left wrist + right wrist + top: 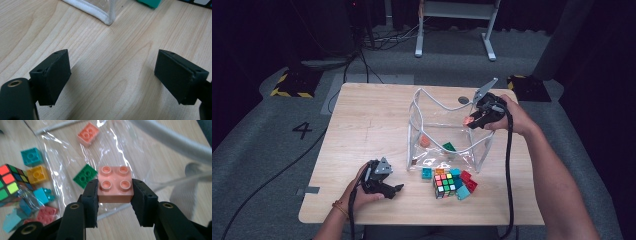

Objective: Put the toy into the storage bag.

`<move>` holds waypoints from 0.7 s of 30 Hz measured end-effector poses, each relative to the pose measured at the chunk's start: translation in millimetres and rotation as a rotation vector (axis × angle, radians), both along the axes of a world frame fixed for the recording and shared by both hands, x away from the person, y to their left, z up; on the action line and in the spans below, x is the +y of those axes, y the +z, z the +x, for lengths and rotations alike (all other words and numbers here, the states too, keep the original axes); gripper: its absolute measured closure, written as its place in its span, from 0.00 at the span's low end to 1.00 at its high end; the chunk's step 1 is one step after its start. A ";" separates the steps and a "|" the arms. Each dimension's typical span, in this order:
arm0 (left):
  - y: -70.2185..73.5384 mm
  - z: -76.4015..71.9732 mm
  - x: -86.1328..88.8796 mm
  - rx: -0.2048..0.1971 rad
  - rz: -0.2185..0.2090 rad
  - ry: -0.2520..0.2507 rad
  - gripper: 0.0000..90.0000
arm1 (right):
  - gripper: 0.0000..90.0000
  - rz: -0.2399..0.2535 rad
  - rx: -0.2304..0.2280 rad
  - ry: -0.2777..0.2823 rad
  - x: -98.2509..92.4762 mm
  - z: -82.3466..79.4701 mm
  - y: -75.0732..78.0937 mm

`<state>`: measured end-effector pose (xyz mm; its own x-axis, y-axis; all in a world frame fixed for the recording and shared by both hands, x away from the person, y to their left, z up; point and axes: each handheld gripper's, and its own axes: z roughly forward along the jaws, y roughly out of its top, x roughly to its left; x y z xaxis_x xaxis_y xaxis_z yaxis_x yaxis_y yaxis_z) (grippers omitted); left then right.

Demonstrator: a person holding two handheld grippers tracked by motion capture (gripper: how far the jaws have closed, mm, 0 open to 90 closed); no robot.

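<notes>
My right gripper (115, 192) is shut on a salmon-pink four-stud brick (115, 184) and holds it above the clear plastic bag (447, 127) with white piping, near its far right corner (469, 121). Inside the bag lie an orange brick (88, 133) and a green brick (85, 175). My left gripper (398, 189) rests low over the table's front left, jaws wide apart with bare wood between them (112, 72). A corner of the bag's white piping (105, 17) lies just ahead of it.
At the bag's near side sit a Rubik's cube (445, 184) and loose bricks: teal (427, 173), yellow (37, 174), red (469, 180) and light blue (462, 192). The wooden table (362, 125) stands on grey carpet; a cable trails from each gripper.
</notes>
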<state>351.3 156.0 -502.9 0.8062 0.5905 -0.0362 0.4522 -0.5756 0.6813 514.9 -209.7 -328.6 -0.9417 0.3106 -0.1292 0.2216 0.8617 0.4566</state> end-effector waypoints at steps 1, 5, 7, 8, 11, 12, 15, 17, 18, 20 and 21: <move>0.0 0.0 0.0 0.000 0.000 0.000 0.15 | 0.66 -0.011 0.011 -0.014 -1.4 0.9 -0.5; 0.0 0.0 0.0 0.000 0.000 0.000 0.15 | 0.66 -0.072 0.016 -0.043 -7.3 2.4 0.0; 0.0 0.0 0.0 0.000 0.000 -0.001 0.15 | 0.66 -0.074 0.023 -0.036 -10.8 2.3 1.1; 0.0 0.0 0.0 0.000 0.000 0.000 0.15 | 0.66 -0.075 0.025 -0.041 -12.0 1.8 0.9; 0.0 0.0 0.0 0.000 0.000 0.000 0.15 | 0.66 -0.057 0.017 -0.033 -16.5 0.7 2.5; 0.0 0.0 0.0 0.000 0.001 0.000 0.15 | 0.66 -0.050 0.023 -0.033 -17.5 -0.4 3.0; 0.0 0.0 0.0 0.000 0.000 -0.001 0.15 | 0.66 -0.040 0.006 -0.027 -20.6 -1.2 3.7; 0.0 0.0 0.0 0.000 0.000 0.000 0.15 | 0.65 -0.033 -0.003 -0.021 -22.1 -2.9 4.0; 0.0 0.0 0.0 0.000 0.000 -0.001 0.15 | 0.64 -0.026 0.013 -0.043 -22.6 -5.6 4.4; 0.0 0.0 0.0 0.000 0.001 0.000 0.15 | 0.62 -0.010 -0.001 -0.024 -23.8 -5.0 4.5; 0.0 0.0 0.0 0.000 0.000 0.000 0.15 | 0.61 0.015 -0.002 -0.029 -26.3 -7.5 6.0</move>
